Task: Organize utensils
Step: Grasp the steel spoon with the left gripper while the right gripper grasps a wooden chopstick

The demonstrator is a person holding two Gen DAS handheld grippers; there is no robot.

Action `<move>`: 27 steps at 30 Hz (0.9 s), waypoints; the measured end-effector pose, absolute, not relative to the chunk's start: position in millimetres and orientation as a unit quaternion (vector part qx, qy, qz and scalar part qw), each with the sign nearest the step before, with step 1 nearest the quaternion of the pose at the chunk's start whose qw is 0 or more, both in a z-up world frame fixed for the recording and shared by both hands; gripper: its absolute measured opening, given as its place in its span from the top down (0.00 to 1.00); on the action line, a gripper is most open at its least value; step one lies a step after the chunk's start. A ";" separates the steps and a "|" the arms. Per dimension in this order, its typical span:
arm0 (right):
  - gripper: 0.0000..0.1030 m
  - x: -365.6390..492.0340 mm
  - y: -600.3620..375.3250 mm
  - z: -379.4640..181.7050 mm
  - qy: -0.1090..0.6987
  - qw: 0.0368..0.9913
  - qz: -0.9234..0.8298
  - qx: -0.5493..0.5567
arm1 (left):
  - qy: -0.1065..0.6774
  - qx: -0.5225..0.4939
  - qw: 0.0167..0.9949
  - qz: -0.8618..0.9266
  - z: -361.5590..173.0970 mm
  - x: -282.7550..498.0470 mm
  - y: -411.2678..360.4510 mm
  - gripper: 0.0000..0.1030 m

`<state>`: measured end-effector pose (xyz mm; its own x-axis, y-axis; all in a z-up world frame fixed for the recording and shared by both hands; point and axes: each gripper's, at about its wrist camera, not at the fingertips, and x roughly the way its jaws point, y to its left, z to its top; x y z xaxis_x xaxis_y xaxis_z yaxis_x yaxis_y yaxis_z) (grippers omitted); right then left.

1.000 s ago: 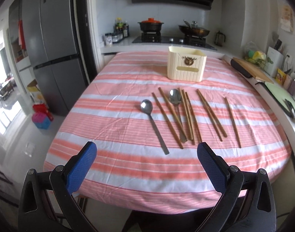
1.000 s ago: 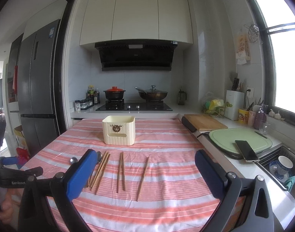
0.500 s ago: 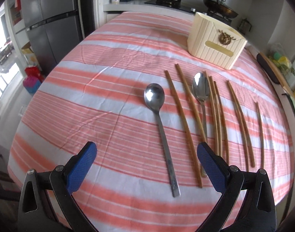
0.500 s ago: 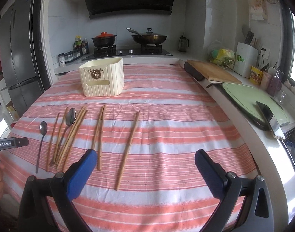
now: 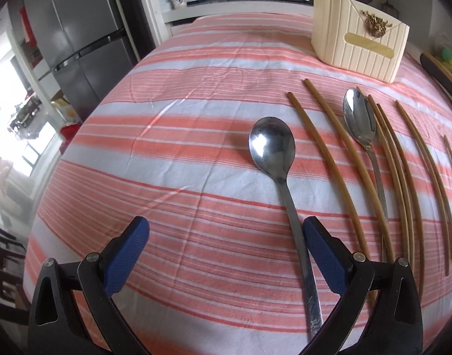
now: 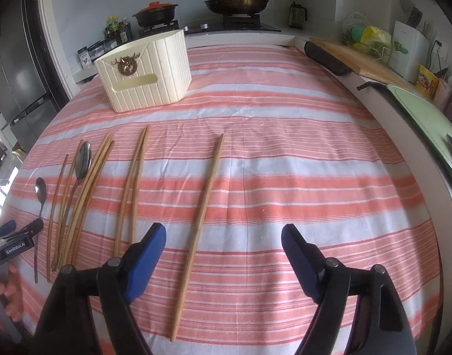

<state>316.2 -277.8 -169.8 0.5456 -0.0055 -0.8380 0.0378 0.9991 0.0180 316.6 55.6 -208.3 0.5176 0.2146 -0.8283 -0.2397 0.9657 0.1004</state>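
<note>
Utensils lie on a striped tablecloth [image 5: 196,118]. My left gripper [image 5: 226,251] stands open low over the cloth. The handle of a steel spoon [image 5: 271,148] runs between its fingers, close to the right pad [image 5: 323,254]. A second spoon [image 5: 359,118] lies among several wooden chopsticks [image 5: 329,153]. My right gripper [image 6: 224,251] is open and its jaws are closing. A lone chopstick [image 6: 202,207] lies between them, nearer the left pad [image 6: 149,254], untouched. A cream holder box [image 6: 146,74] stands at the far side. The left gripper [image 6: 16,236] shows at the left edge, held by a hand [image 6: 10,290].
Behind the table is a stove with a pot [image 6: 156,11] and a pan [image 6: 237,1]. A fridge [image 5: 78,35] stands far left. A wooden cutting board [image 6: 359,59] and a green board [image 6: 418,109] line the counter on the right. The table's near edge is close below both grippers.
Both grippers have come down and tipped toward the table. The left one now straddles the spoon's handle. The right one sits over the lone chopstick with its jaws narrower.
</note>
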 end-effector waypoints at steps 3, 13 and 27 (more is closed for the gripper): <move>0.31 322.2 -267.6 -183.6 0.496 0.868 0.000 0.002 | 0.484 -0.021 0.868 0.112 -208.7 317.3 69.0 0.00; 0.41 328.4 -273.5 -199.1 0.527 0.849 -0.003 -0.033 | 0.511 -0.013 0.858 0.044 -210.7 335.9 74.7 0.00; 0.63 437.1 -264.0 -205.4 0.564 0.825 0.031 -0.039 | 0.539 -0.039 0.840 0.050 -206.6 384.6 69.0 0.20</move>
